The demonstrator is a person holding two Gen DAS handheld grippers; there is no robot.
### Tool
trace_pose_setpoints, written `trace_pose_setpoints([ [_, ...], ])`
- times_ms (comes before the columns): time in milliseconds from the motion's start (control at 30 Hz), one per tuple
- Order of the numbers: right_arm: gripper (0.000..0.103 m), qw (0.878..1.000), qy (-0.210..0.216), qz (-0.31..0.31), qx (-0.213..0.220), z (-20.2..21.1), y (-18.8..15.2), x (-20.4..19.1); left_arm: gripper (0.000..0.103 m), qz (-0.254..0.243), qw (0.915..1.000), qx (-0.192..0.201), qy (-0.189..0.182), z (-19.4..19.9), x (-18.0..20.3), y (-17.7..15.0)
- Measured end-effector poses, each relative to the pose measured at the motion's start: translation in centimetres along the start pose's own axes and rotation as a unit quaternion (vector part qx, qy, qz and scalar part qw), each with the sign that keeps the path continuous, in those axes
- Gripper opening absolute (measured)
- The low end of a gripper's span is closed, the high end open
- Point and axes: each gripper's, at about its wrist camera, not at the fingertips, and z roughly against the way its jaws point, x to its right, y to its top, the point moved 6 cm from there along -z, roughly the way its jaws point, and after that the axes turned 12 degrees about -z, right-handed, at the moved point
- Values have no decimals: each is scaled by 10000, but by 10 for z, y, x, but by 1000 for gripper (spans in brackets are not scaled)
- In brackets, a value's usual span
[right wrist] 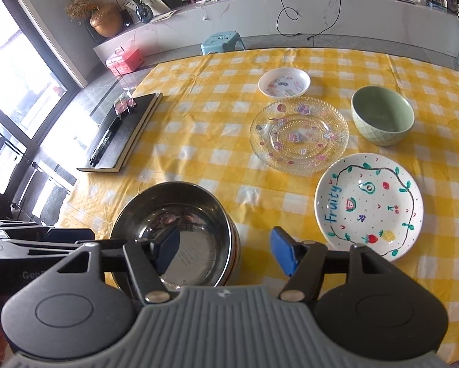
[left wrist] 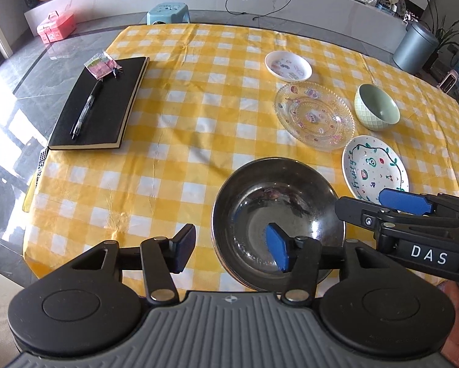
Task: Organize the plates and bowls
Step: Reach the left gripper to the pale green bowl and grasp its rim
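Note:
A steel bowl (left wrist: 278, 211) (right wrist: 180, 233) sits at the near edge of the yellow checked table. My left gripper (left wrist: 231, 250) is open, its jaws straddling the bowl's left rim, one finger inside the bowl. My right gripper (right wrist: 225, 250) is open, its jaws straddling the bowl's right rim; it shows at the right in the left wrist view (left wrist: 398, 205). Beyond lie a white "Fruity" plate (right wrist: 369, 207) (left wrist: 375, 168), a clear glass plate (right wrist: 298, 135) (left wrist: 313, 113), a green bowl (right wrist: 382, 115) (left wrist: 376, 107) and a small white dish (right wrist: 284, 82) (left wrist: 287, 65).
A black notebook (left wrist: 100, 104) (right wrist: 122, 132) with a pen (left wrist: 85, 112) and a small packet lies at the table's left. A blue stool (left wrist: 168, 12), a pink box (left wrist: 56, 26) and a grey bin (left wrist: 415, 47) stand on the floor beyond the table.

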Motion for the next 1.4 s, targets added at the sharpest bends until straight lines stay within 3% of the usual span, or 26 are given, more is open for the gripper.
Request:
trace_pose_setpoints([
  [367,74,9991,-117,-123,388,27,5,40,65,-335,9989,322,-66,15,36,24],
  [567,76,9975,-247,-383,539,38,14,76,69,-589,9969,407,-327,10,71,42],
  [900,78,9886,-675,-1138,721,40,43,156,69,-647,9944,452,-707,-24,111,79],
  [1133,75,9814,-826,-1502,863,28,72,184,69,-572,9914,621,-1001,-47,134,114],
  [1400,69,9792,-975,-1605,772,-2,96,200,69,-433,9936,588,-860,-88,152,152],
])
